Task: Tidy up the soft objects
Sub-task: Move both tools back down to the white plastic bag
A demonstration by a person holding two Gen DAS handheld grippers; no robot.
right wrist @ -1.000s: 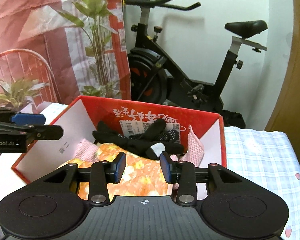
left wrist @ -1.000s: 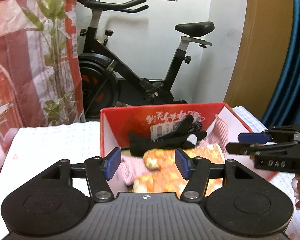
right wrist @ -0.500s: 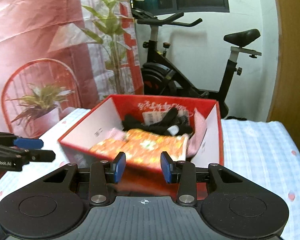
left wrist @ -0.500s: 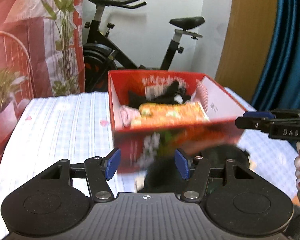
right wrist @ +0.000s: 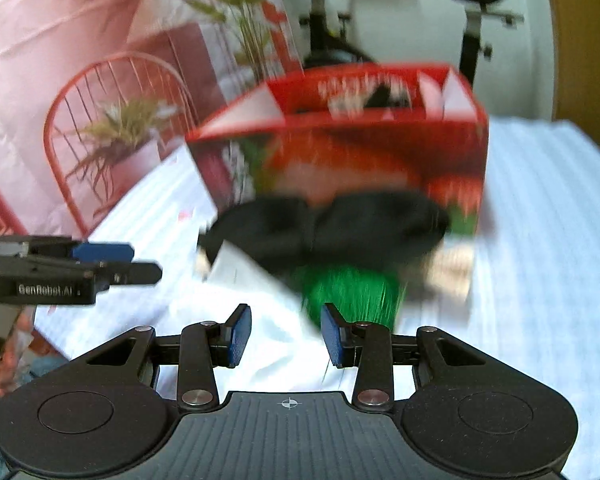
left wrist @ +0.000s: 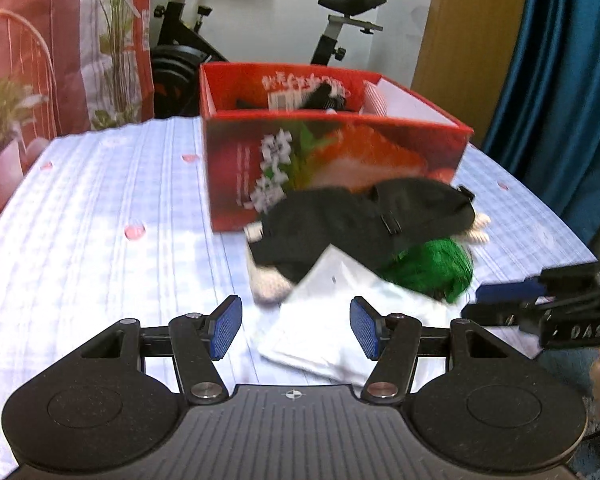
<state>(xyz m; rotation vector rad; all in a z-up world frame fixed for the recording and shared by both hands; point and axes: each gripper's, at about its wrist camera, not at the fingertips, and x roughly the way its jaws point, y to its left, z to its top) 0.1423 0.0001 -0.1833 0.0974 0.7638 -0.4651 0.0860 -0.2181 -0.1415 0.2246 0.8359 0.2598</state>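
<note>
A: Closest to us, both grippers hang over the near edge of the table (left wrist: 100, 208), tipped downward. The left gripper (left wrist: 296, 326) has its jaws spread with nothing between the pads. The right gripper (right wrist: 286, 334) is narrower but also apart, pinching nothing.

B: What sits right under them?

A: A white folded cloth (left wrist: 340, 320), flat on the checked tablecloth, its near part showing between the left jaws. Just behind it is a fuzzy green thing (left wrist: 432, 268), directly ahead of the right gripper. Lying on top of both is a black fabric piece with straps (left wrist: 364, 220), and cream knitted bits (left wrist: 268, 280) poke out from under it.

B: And the box?

A: The red box (left wrist: 332, 160) stands just past the pile, touching the black piece. It already holds something black, though I cannot tell what else from here.

B: So 4 soft things remain outside. How should the next pick go?

A: I'd take the top layer first. The black piece overlaps the rest, so pulling the cloth from below would likely drag everything. Come straight down on a bunched fold, close on 1 item only, lift clear before swinging over the rim. The right view is blurred, so slowing down would help.
</note>
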